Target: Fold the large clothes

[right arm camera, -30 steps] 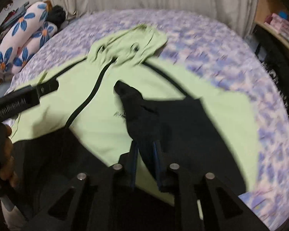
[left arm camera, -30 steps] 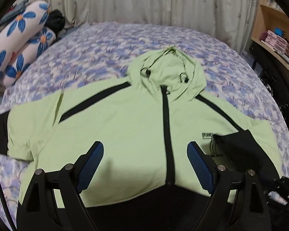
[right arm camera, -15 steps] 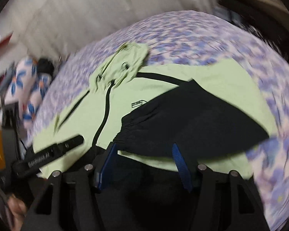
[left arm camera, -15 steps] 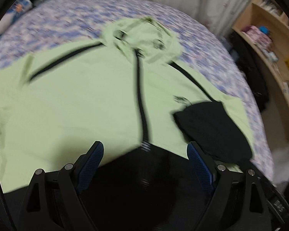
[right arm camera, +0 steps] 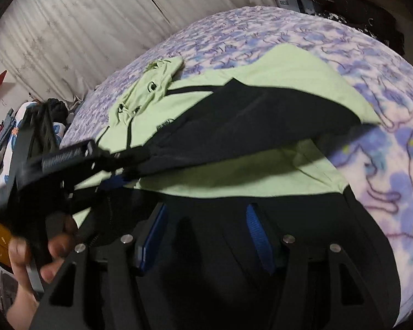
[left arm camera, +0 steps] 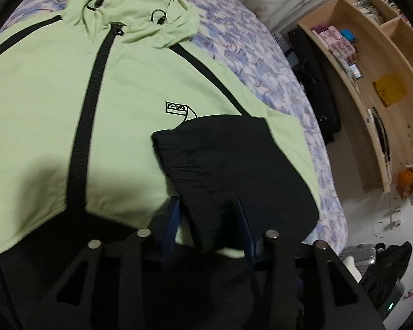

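A light green hooded jacket [left arm camera: 129, 88] with a black zip, black hem and black sleeve ends lies face up on the bed. Its black sleeve [left arm camera: 228, 159] is folded across the chest. My left gripper [left arm camera: 209, 220] is closing, and its blue pads press the sleeve's near end between them. The right wrist view shows the sleeve [right arm camera: 261, 115] stretched and slightly raised from the left gripper [right arm camera: 126, 165], which a hand [right arm camera: 41, 261] carries. My right gripper [right arm camera: 205, 233] stands open over the jacket's black hem [right arm camera: 261, 275], with nothing clamped.
A blue and purple floral bed cover [left arm camera: 247, 41] [right arm camera: 399, 165] lies under the jacket. Wooden shelves [left arm camera: 371, 55] with boxes stand to the right, a suitcase [left arm camera: 358, 253] sits on the floor, and a white curtain [right arm camera: 96, 27] hangs behind the bed.
My right gripper opened, let go of the black sleeve and drew back over the hem. My left gripper swung right and down to the sleeve and narrowed around it.
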A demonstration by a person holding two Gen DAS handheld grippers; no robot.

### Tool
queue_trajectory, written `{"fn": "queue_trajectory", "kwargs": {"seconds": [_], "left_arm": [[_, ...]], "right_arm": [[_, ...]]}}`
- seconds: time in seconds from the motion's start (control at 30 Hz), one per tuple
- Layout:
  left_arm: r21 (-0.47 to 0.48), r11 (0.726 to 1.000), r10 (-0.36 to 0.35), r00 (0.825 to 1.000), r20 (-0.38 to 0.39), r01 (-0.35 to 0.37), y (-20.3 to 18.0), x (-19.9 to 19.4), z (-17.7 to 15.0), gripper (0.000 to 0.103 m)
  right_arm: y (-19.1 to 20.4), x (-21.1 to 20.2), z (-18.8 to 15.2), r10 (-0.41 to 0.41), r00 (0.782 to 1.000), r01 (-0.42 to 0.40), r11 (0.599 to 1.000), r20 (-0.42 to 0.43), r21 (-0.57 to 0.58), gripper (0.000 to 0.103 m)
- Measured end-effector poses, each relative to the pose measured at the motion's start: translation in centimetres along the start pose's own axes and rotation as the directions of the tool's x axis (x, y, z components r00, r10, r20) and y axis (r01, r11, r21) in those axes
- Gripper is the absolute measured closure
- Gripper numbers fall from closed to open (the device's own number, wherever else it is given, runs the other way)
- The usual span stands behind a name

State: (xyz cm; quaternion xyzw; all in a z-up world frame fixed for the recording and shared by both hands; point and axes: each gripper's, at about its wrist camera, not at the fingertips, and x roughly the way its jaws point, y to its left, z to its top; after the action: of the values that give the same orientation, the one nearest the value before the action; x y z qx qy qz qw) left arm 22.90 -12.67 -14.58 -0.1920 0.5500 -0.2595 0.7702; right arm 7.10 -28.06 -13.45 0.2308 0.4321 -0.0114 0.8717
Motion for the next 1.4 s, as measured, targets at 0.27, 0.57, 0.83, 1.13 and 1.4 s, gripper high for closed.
{"fn": "queue_trajectory", "kwargs": {"seconds": [0.27, 0.57, 0.83, 1.13, 1.4], "left_arm": [[0.142, 0.981, 0.115, 0.985, 0.131, -0.134, -4.0, -2.1, 3.2, 0.098], [0.161, 0.897, 0.297, 0.829, 0.474, -0.413, -2.9, -11.8, 7.7, 0.100], [0.006, 0.929, 0.354, 0.893, 0.278, -0.370, 7.7, -10.3, 7.1, 0.092], [0.146, 0.953, 0.236, 0.954, 0.186, -0.265, 4.2, -5.2, 7.6, 0.038], [0.151, 0.956, 0.249, 0.968, 0.037, -0.252, 3.9, 1.5, 9.2, 0.038]], "right_arm": [[-1.7, -0.6, 0.6, -0.010, 1.000, 0.009, 0.999, 0.016, 0.032, 0.043], [-2.2, -2.1, 1.5, -0.051, 0.997, 0.049, 0.998, 0.065, 0.035, 0.043], [-1.3, -2.0, 1.6, -0.056, 0.997, 0.056, 0.998, 0.048, 0.003, 0.043], [-1.0, -1.6, 1.9, -0.051, 0.999, 0.051, 0.999, 0.013, 0.014, 0.043], [-1.2, -2.0, 3.3, -0.062, 0.997, 0.061, 0.998, 0.042, 0.020, 0.043]]}}
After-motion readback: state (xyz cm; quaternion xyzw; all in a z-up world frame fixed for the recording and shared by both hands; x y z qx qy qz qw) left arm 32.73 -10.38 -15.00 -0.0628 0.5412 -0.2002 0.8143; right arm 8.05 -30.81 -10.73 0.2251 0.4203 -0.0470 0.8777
